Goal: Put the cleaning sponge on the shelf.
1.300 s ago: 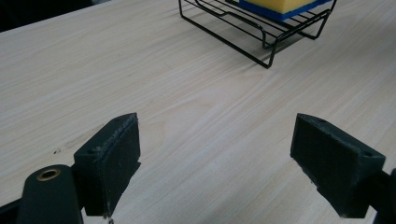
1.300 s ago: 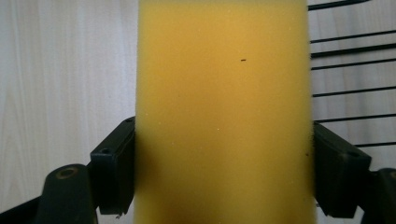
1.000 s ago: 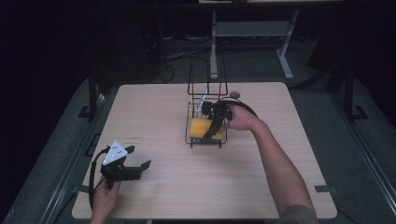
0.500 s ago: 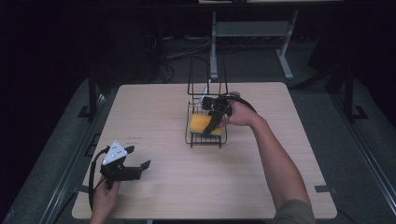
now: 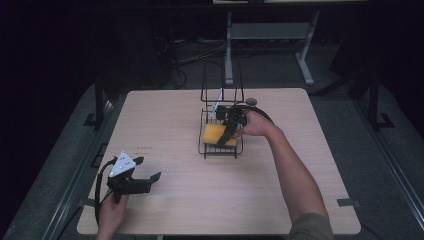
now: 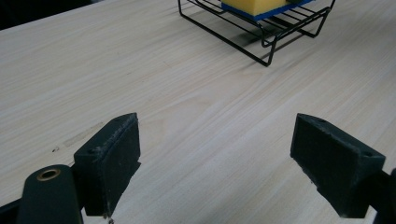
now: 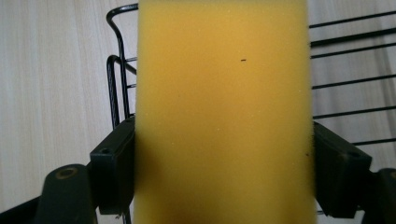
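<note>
Your right gripper (image 5: 229, 134) clamps the yellow sponge (image 7: 224, 112) low over the wire rack (image 5: 206, 148) at the table's far middle; tilt it and an edge may snag the wires. Your left gripper (image 5: 146, 171) rests open, near left.

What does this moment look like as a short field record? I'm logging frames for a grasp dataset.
held thing: yellow sponge with a blue underside
right gripper: jaws shut on the sponge's two sides, over the rack
rack: black wire rack, mid-table
left gripper: jaws wide open, holding nothing, low over the near left of the table
surface: pale wood table
</note>
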The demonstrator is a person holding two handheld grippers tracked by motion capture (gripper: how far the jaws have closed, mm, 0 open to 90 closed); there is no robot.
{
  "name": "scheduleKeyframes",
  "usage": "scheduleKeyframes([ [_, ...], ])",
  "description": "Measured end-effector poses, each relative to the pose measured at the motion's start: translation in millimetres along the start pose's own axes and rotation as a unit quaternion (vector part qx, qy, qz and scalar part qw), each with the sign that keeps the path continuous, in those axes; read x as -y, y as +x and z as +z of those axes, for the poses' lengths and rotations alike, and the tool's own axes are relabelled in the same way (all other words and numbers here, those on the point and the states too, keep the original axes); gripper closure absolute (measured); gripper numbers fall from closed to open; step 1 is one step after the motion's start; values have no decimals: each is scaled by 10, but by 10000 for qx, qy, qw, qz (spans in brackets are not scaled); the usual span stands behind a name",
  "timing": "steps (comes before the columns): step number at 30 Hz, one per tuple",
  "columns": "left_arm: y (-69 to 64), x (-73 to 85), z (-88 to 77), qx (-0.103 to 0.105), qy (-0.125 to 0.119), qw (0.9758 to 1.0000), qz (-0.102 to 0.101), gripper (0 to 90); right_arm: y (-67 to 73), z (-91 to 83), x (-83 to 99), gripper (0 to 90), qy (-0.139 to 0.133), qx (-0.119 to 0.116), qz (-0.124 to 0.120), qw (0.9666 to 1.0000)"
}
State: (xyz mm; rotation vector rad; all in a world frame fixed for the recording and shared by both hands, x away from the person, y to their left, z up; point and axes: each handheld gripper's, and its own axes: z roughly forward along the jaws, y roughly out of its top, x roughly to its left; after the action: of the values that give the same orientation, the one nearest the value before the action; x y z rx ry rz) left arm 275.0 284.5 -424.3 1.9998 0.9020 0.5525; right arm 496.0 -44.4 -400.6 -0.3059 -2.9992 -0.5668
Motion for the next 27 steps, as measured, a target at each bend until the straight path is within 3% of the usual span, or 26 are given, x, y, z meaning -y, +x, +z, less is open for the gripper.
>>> scheduleKeyframes([
  [13,7,4,-5,25,-2,10000,-11,153,12,51,-16,195,96,12,-33,9999],
  [27,11,8,-13,29,-15,10000,-19,153,53,-18,-39,151,-49,96,-17,9999],
])
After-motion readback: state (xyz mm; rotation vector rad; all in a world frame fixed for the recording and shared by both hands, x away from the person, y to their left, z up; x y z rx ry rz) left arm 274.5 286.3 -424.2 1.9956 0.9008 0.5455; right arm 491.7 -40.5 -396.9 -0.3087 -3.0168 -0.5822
